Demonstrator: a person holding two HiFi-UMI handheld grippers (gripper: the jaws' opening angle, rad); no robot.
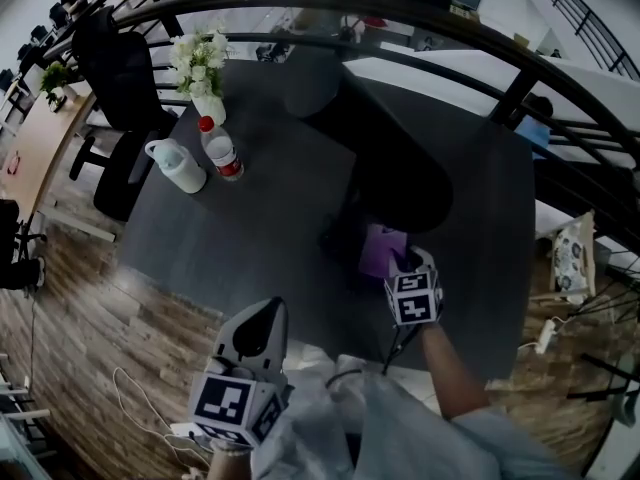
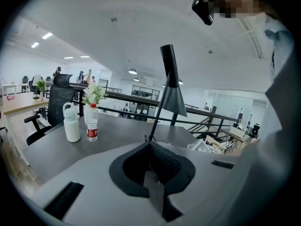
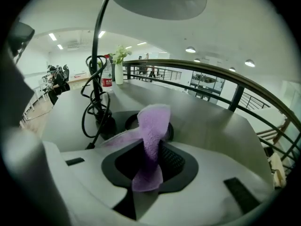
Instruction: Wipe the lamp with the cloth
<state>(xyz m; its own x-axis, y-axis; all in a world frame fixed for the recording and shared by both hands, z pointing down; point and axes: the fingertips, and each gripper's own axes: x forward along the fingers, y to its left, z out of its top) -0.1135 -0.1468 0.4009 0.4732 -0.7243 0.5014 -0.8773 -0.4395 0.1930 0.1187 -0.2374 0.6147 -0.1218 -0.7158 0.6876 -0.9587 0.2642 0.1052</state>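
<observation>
Black desk lamp with a cone shade [image 1: 395, 158] stands towards the right of the dark grey bench [image 1: 270, 208], its wide shade hanging over the round base when seen from the head view. A dark curved railing [image 1: 400, 13] runs along the far edge of the bench, and a black office chair [image 1: 120, 68] stands at the far left corner.

The left tongs [image 1: 262, 318] hang off the near edge of the bench, over the wood floor [image 1: 60, 338] and close to the person's body. Their two jaws lie together with nothing between them, and they point towards the lamp from well apart.

The right tongs [image 1: 405, 261] are over the bench just under the near rim of the shade. Their jaws are pressed onto a fluffy purple cloth [image 3: 150, 126], which stands up out of them and flops forward in front of the lamp's base. Whether the cloth touches the base cannot be told.

A white jug with a handle [image 1: 178, 165] and a clear plastic bottle with a red cap [image 1: 221, 152] stand side by side at the far left of the bench, with a white vase of white flowers [image 1: 200, 68] just behind them. A black cord [image 3: 94, 102] coils loosely round the foot of the lamp's thin stem.
</observation>
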